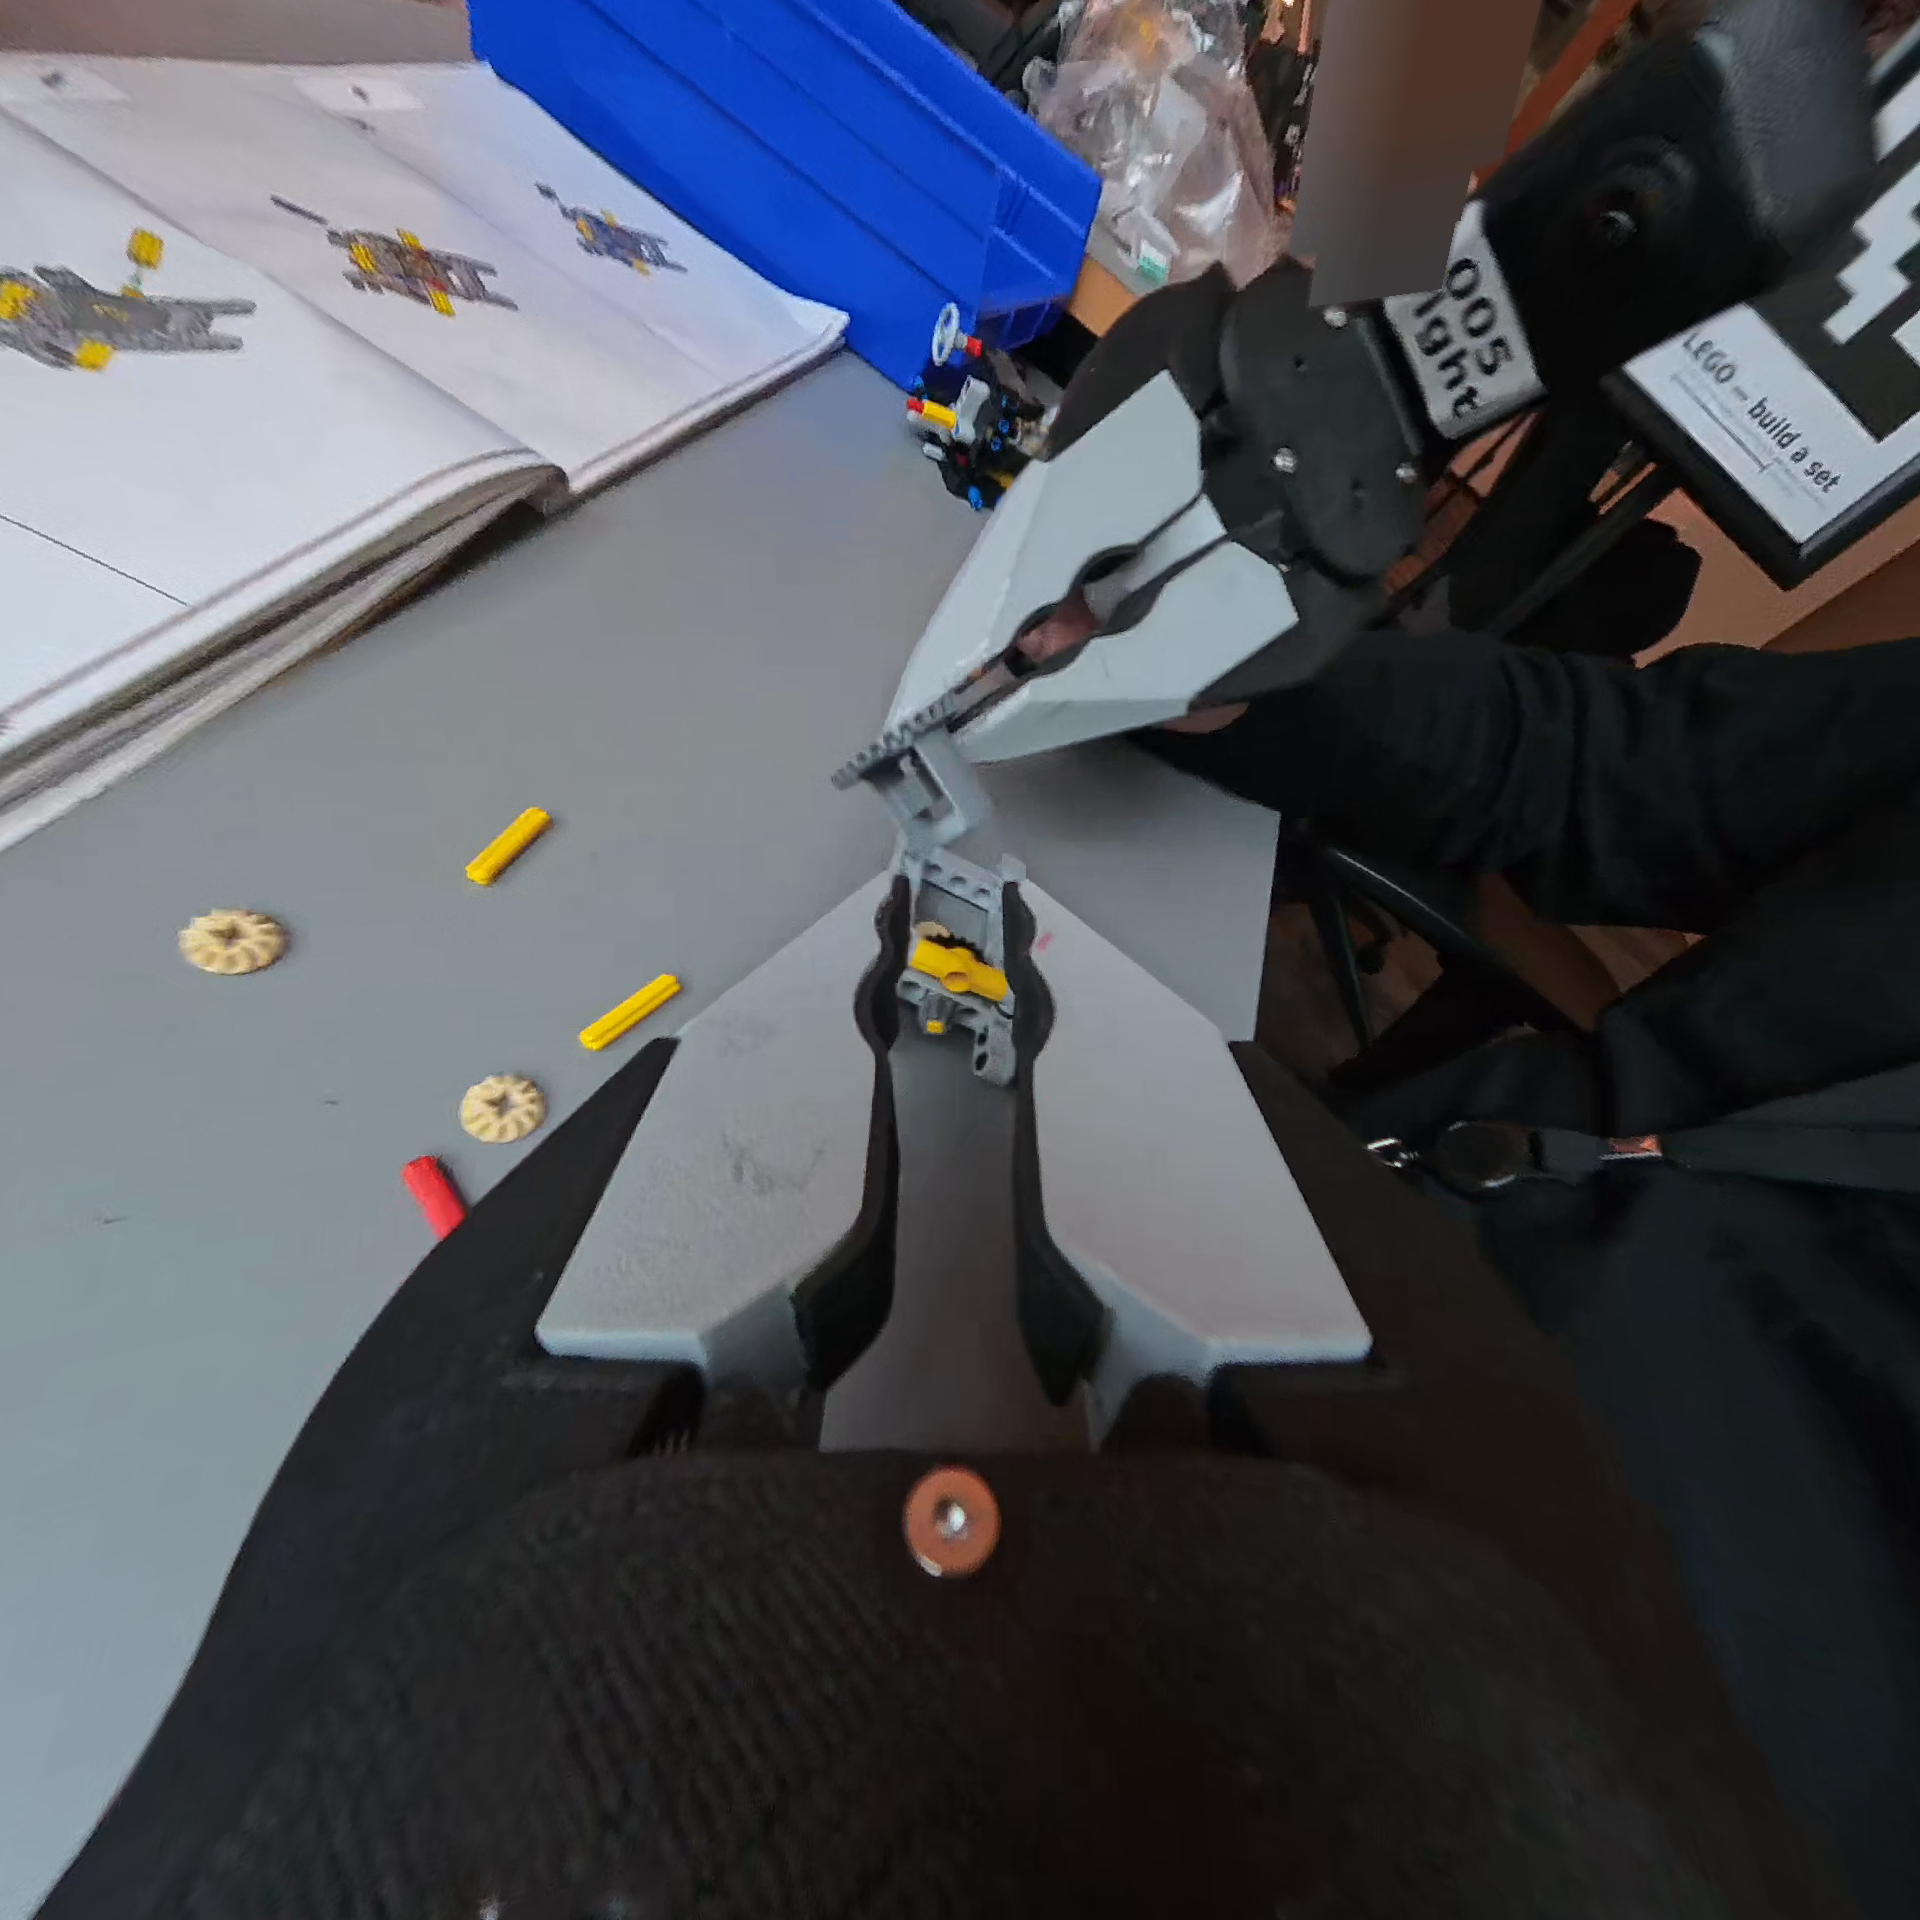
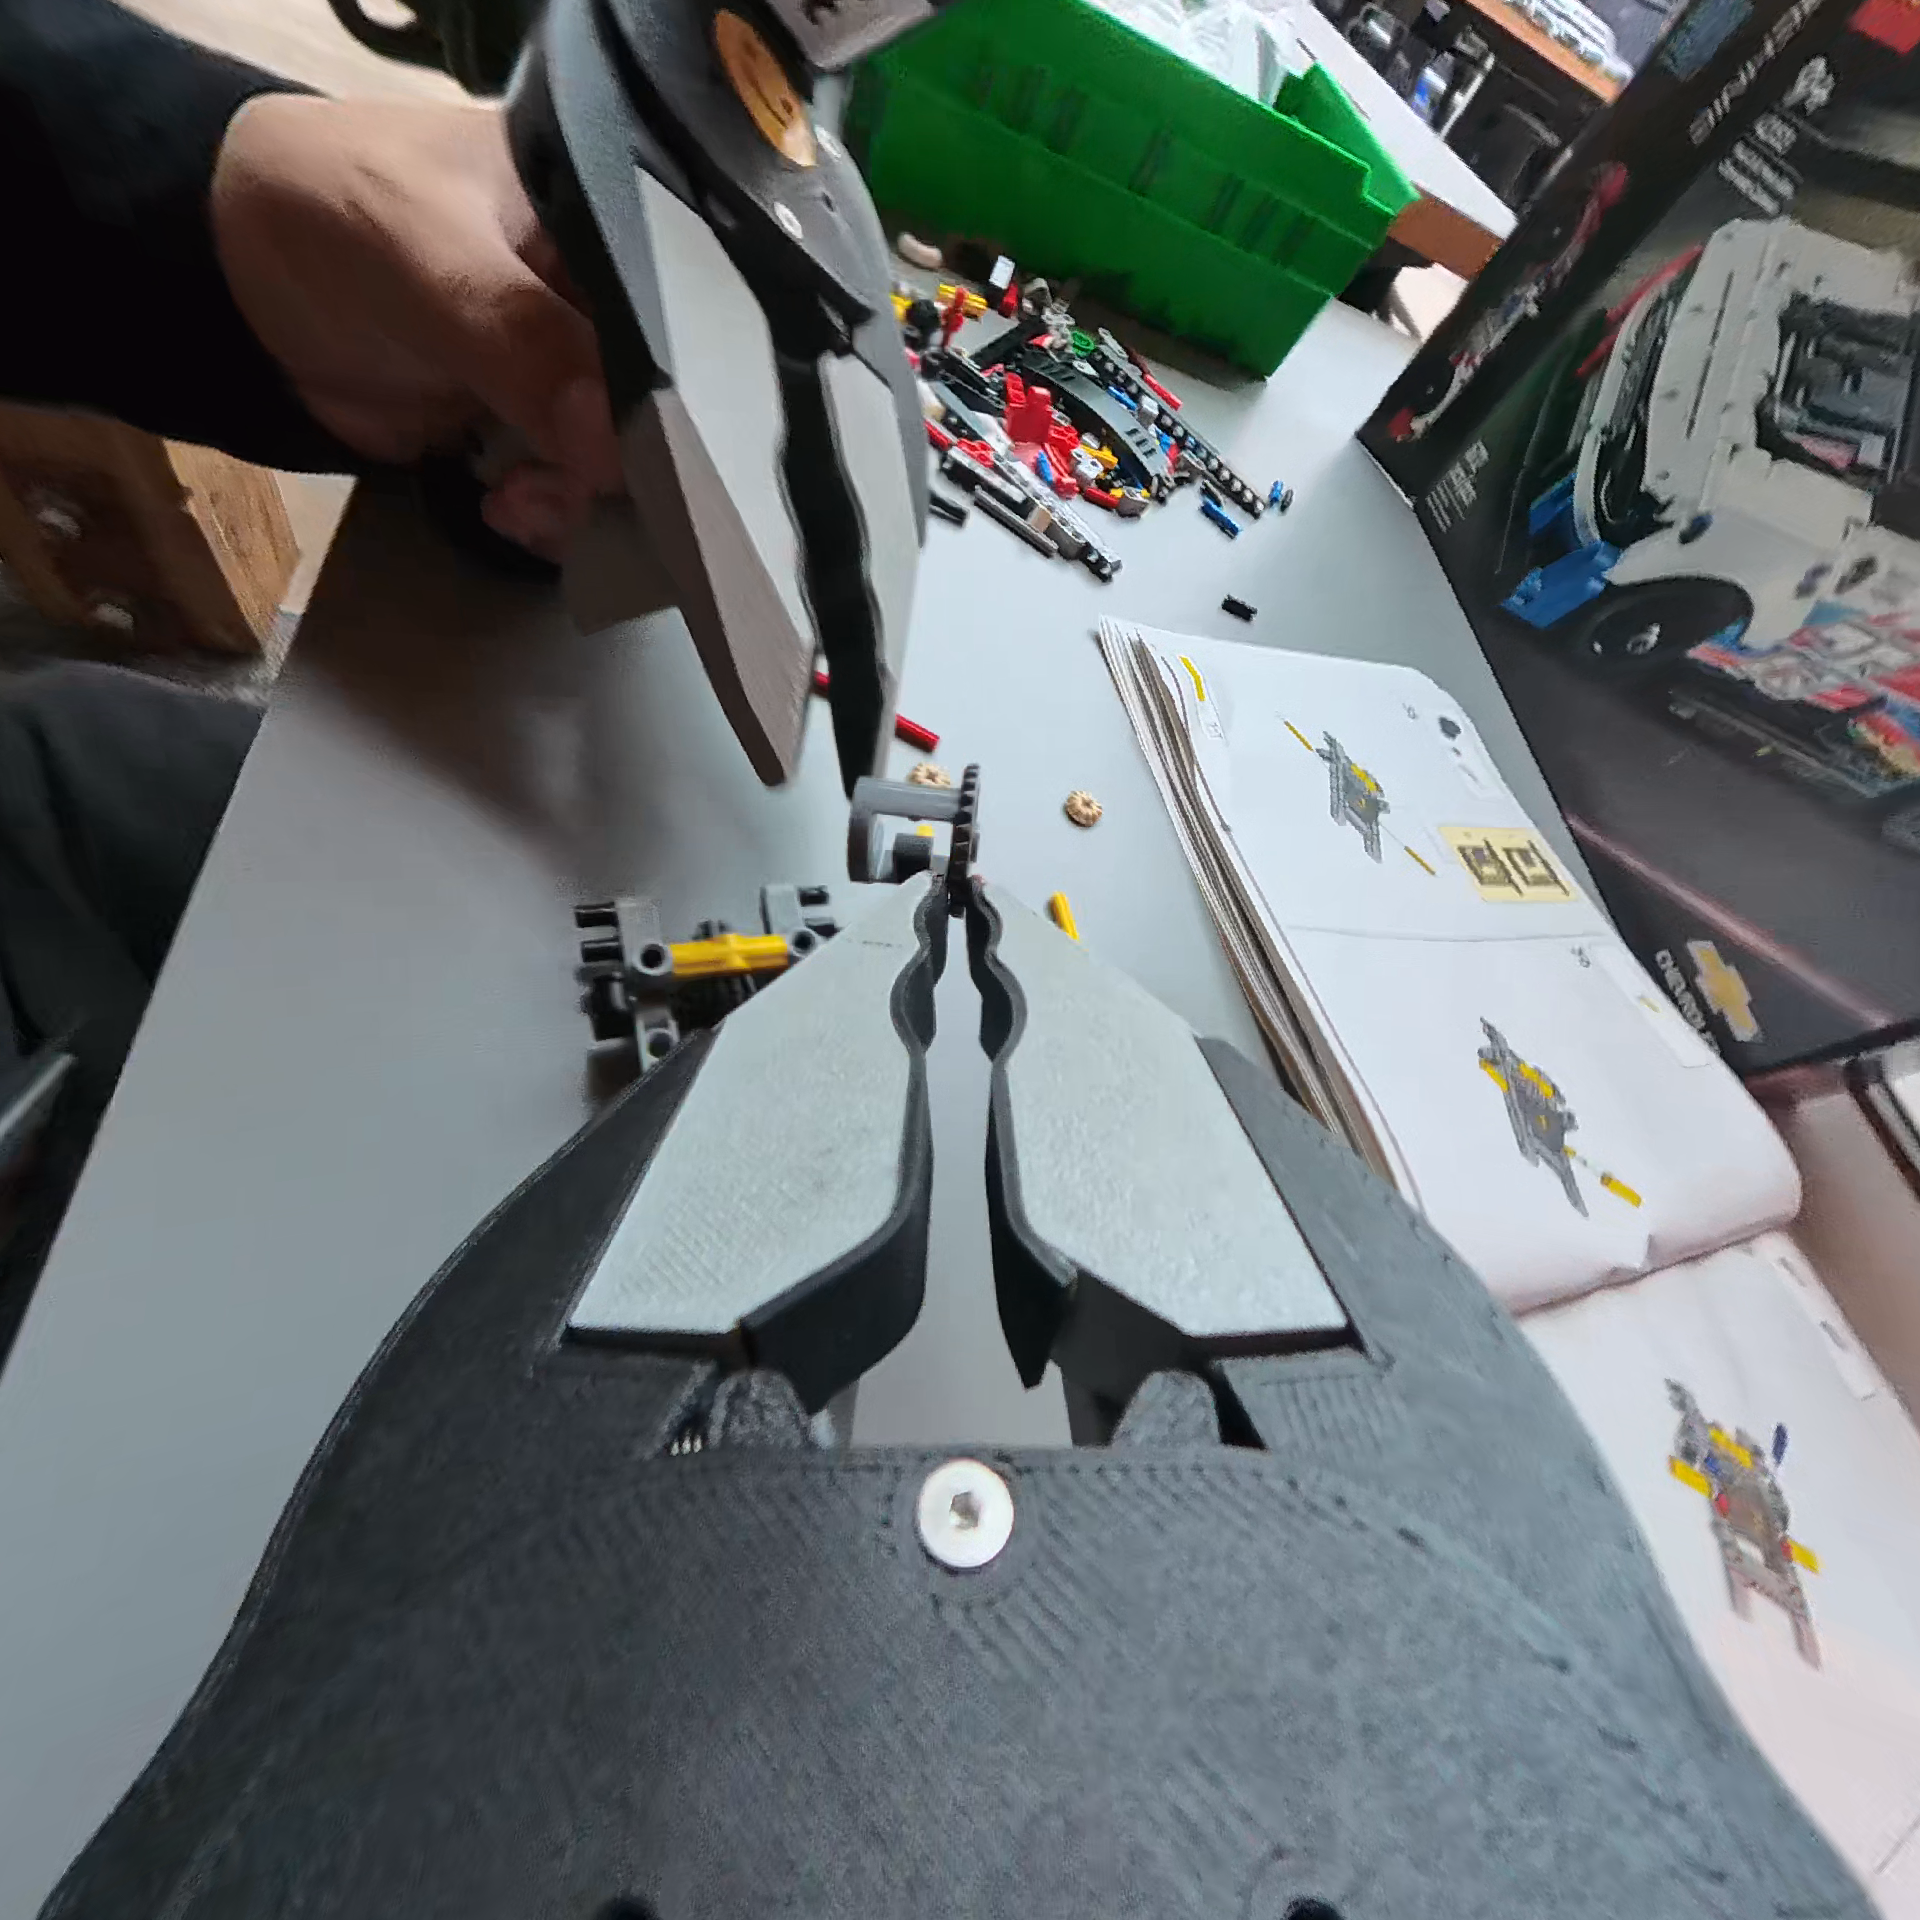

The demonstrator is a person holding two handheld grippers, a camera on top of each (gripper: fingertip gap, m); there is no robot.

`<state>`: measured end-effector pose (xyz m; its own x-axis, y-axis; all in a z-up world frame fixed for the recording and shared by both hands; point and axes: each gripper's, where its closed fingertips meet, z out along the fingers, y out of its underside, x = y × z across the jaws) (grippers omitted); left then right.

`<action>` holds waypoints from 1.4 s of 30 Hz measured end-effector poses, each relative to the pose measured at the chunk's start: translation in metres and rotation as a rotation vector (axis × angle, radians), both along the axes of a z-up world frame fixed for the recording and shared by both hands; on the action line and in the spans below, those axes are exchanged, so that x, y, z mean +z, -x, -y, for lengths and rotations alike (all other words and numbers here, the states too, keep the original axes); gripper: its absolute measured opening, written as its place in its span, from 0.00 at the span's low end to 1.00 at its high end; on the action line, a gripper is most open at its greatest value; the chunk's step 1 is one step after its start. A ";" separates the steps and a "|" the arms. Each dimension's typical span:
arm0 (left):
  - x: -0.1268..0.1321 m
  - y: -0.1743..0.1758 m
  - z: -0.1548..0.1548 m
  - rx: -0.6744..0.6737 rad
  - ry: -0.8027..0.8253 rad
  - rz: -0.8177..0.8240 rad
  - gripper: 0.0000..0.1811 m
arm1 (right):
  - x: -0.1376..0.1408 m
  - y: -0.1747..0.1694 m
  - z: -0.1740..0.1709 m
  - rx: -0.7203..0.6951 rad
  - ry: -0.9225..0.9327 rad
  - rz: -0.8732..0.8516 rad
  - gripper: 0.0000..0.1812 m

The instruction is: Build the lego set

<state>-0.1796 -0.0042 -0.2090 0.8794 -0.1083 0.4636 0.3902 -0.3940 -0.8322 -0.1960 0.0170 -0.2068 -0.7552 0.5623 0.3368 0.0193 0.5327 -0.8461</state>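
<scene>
While both grippers clamp, gear piece [image 2: 940,831] apparently nears frame [image 1: 956,977].

Around the left gripper [image 1: 951,977] the grey table [image 1: 665,644] is crowded on its left side: two yellow axles [image 1: 508,845] [image 1: 630,1011], two tan bevel gears [image 1: 233,941] [image 1: 502,1108] and a red pin [image 1: 432,1195] lie scattered there, with the open instruction booklet [image 1: 312,395] and a blue bin [image 1: 810,177] beyond. Straight ahead, the right gripper [image 1: 940,727] stands very close, blocking the forward path. Farther along the table a pile of loose lego pieces [image 2: 1070,436], a green bin [image 2: 1122,177] and the set's box [image 2: 1714,468] close off the far end, while bare table lies open between the pile and the booklet.
</scene>
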 end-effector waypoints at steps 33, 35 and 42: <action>0.024 0.058 0.009 0.111 -0.177 -0.544 0.13 | -0.009 0.037 -0.037 0.107 0.326 0.380 0.00; 0.028 0.061 0.011 0.135 -0.200 -0.539 0.08 | -0.018 0.039 -0.039 0.074 0.256 0.375 0.00; 0.035 0.075 0.015 0.220 -0.222 -0.497 0.00 | -0.037 0.040 -0.039 0.023 0.075 0.337 0.00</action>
<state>-0.2545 -0.0194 -0.1744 0.9983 0.0542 -0.0230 -0.0150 -0.1433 -0.9896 -0.2363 0.0562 -0.2437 -0.8299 0.5574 0.0248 0.2926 0.4726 -0.8313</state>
